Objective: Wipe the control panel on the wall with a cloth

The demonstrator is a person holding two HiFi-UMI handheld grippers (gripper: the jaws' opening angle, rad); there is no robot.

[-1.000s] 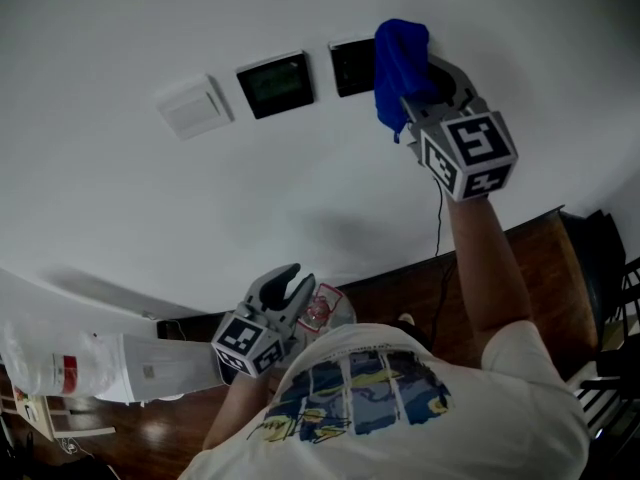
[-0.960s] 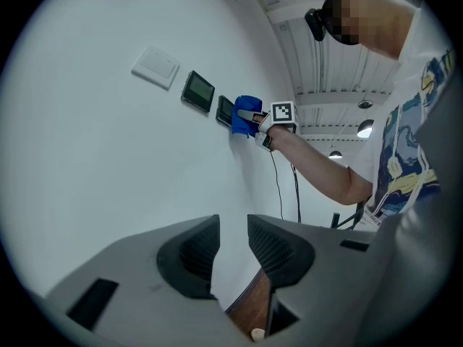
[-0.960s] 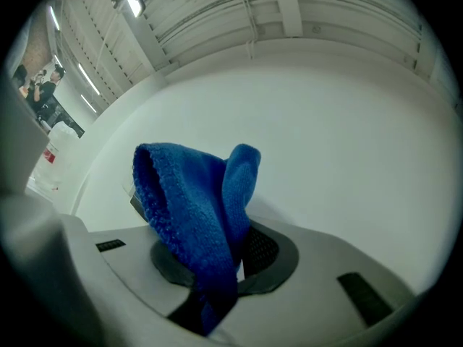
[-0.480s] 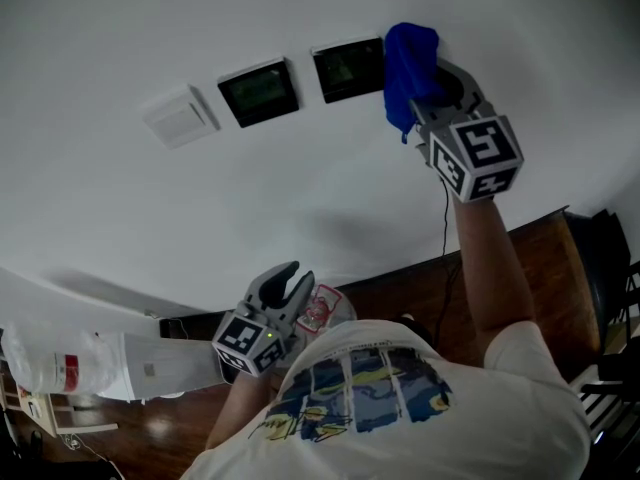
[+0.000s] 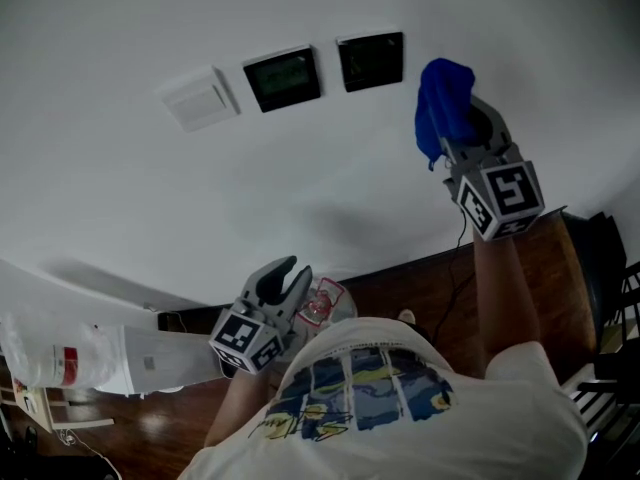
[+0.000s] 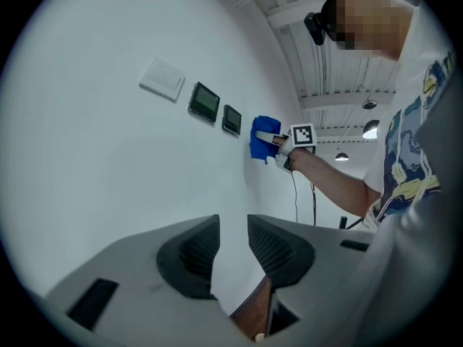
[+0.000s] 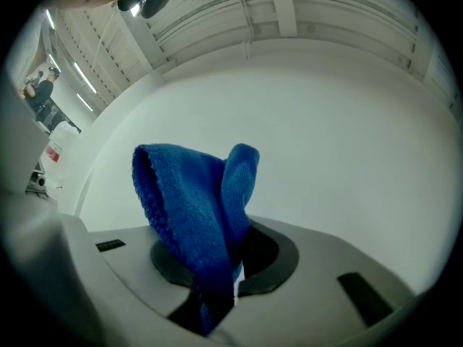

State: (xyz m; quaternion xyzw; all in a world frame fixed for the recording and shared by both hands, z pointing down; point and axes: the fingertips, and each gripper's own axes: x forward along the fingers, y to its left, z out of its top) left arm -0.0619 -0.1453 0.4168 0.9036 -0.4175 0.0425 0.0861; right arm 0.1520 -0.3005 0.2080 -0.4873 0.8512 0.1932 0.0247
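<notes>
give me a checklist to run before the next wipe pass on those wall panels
1. Cloth gripped: ok. The right tool is shut on the blue cloth, which stands bunched above it.
2. Cloth on a panel: not ok. It sits over bare wall beside the right dark panel, apart from it.
3. Cloth touching the wall: cannot tell.
4. Left tool out of the way: ok. It is open, empty and held low.
5. Panels unobstructed: ok. The right dark panel, the left dark panel and the white switch plate are all in plain view.
6. Panels clean: cannot tell, too dim and small.
</notes>
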